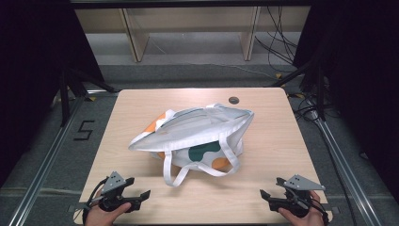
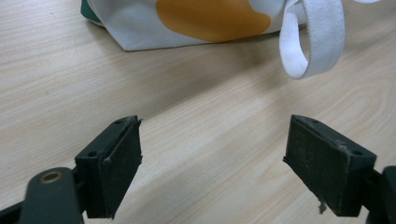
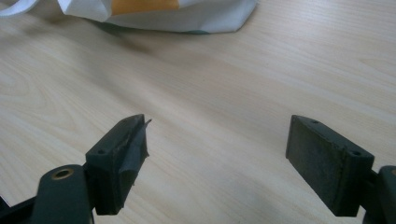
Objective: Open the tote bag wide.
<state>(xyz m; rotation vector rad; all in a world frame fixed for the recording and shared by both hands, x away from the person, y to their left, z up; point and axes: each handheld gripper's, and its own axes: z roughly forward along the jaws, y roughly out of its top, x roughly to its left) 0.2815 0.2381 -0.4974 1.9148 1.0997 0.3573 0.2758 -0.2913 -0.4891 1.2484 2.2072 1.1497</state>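
A white tote bag (image 1: 193, 136) with orange and green blobs lies on its side in the middle of the wooden table (image 1: 277, 122), mouth toward the left. Its white handle (image 1: 176, 172) loops out toward the front edge. My left gripper (image 1: 137, 187) rests at the front left corner, held by a hand, open and holding nothing. My right gripper (image 1: 272, 187) sits at the front right corner, also open and holding nothing. In the left gripper view the bag (image 2: 205, 21) and its handle loop (image 2: 310, 42) lie ahead of the gripper (image 2: 212, 158). The right gripper view has the bag's edge (image 3: 187, 16) far beyond the gripper (image 3: 217, 158).
A small round grommet (image 1: 233, 100) is set in the table's far edge. Wooden shelving (image 1: 188, 33) stands behind the table. Metal rails (image 1: 47, 155) run along both sides on the floor, and cables (image 1: 277, 42) trail at the back right.
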